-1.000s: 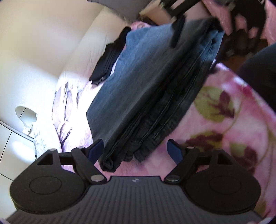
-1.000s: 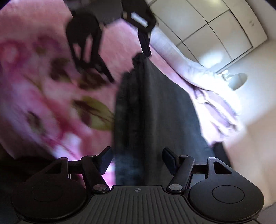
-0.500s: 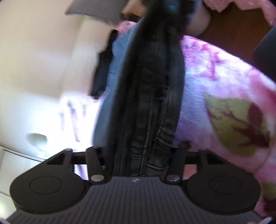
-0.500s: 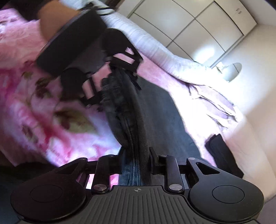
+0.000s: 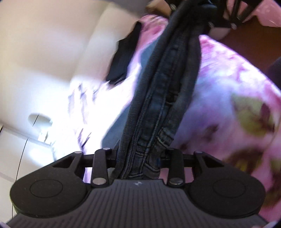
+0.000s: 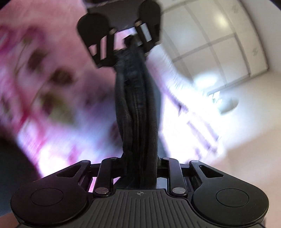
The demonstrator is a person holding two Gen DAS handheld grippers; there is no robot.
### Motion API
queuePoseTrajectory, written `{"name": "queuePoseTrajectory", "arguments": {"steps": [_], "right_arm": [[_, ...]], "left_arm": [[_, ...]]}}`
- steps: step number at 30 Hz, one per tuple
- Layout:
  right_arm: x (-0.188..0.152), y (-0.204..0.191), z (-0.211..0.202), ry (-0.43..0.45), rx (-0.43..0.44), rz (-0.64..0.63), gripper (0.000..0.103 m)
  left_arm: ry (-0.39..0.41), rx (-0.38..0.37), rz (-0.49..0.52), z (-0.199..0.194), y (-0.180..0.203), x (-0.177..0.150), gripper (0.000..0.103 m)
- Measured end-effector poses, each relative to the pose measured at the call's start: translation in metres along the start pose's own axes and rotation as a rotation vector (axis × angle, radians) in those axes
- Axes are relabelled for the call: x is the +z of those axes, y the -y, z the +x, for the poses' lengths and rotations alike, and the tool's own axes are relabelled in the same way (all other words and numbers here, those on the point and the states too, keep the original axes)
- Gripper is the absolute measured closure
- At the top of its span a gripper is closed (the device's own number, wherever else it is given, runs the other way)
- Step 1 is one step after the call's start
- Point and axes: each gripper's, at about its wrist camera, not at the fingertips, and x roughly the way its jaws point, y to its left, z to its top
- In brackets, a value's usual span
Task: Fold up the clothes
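Observation:
A pair of dark blue jeans [image 5: 166, 87], folded into a long thick band, stretches between my two grippers above the bed. My left gripper [image 5: 138, 154] has one end of the band between its fingers, and its jaws are still closing on the bunched denim. My right gripper [image 6: 140, 161] grips the other end of the jeans [image 6: 137, 105], its jaws also still closing. Each wrist view shows the other tool at the far end: the left gripper [image 6: 119, 43] and the right gripper [image 5: 228, 15]. A lighter blue part of the jeans hangs below the band.
A pink floral blanket [image 5: 237, 87] covers the bed under the jeans. A black garment [image 5: 123, 57] lies near the pale cushioned headboard [image 5: 61, 52]. White wardrobe doors [image 6: 219, 43] and a small white lamp [image 6: 228, 105] stand beyond the bed.
Both grippers closed on the ends of the folded jeans, which lay flat on the blanket a second ago. The jeans now hang lifted and stretched between them.

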Motion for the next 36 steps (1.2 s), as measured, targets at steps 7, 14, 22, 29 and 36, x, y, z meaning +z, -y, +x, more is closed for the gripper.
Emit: {"name": "queuePoseTrajectory", "arguments": {"steps": [7, 14, 22, 29, 36], "right_arm": [[0.118, 0.031, 0.016, 0.326, -0.055, -0.127, 0.081], [0.192, -0.057, -0.011, 0.537, 0.151, -0.22, 0.081], [0.176, -0.136, -0.053, 0.41, 0.302, -0.287, 0.069], [0.133, -0.103, -0.085, 0.28, 0.25, -0.116, 0.065], [0.132, -0.048, -0.078, 0.272, 0.279, 0.177, 0.064]], "left_arm": [[-0.246, 0.221, -0.054, -0.08, -0.064, -0.081, 0.07], [-0.54, 0.164, -0.186, -0.173, 0.048, -0.133, 0.061], [-0.552, 0.158, -0.374, -0.209, 0.129, -0.131, 0.058], [-0.481, 0.207, -0.556, -0.271, 0.111, -0.135, 0.059], [-0.523, 0.382, -0.648, -0.294, 0.051, -0.162, 0.059]]}}
